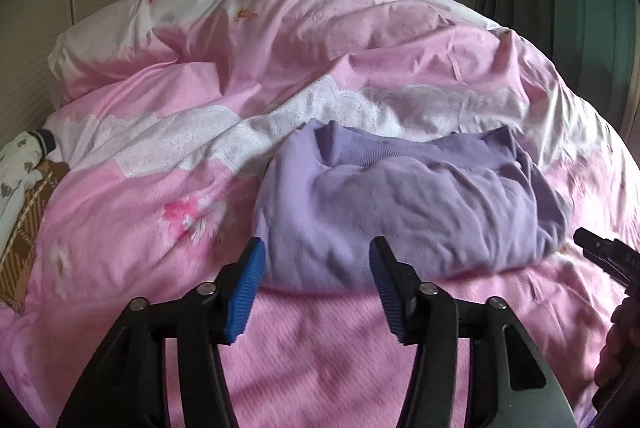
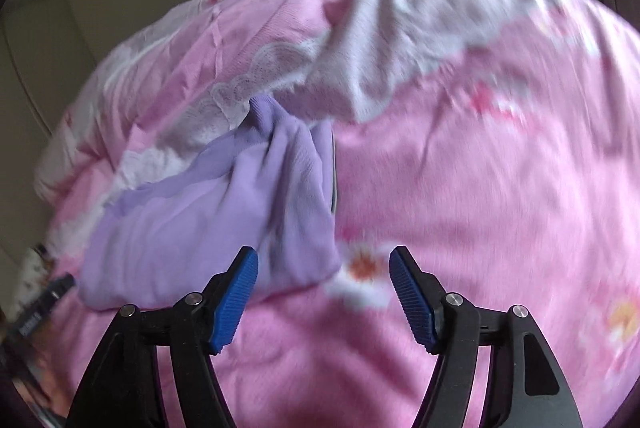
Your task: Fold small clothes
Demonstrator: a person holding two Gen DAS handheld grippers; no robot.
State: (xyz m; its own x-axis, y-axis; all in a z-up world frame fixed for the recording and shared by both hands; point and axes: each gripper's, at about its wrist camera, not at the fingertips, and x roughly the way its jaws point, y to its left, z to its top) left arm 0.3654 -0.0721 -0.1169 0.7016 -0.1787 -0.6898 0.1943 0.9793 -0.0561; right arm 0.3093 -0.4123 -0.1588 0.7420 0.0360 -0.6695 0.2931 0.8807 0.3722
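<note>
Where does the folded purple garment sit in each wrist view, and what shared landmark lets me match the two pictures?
Left wrist view: the purple garment lies centre to right of centre, just beyond the open left tongs.
Right wrist view: the purple garment lies left of centre, ahead and left of the open right tongs.
Shared landmark: the white lace band of the pink duvet, directly behind the garment.

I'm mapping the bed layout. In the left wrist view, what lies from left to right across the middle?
White patterned garment → brown plaid cloth → pink flower print on the duvet → folded purple garment → the right gripper's black tip.
</note>
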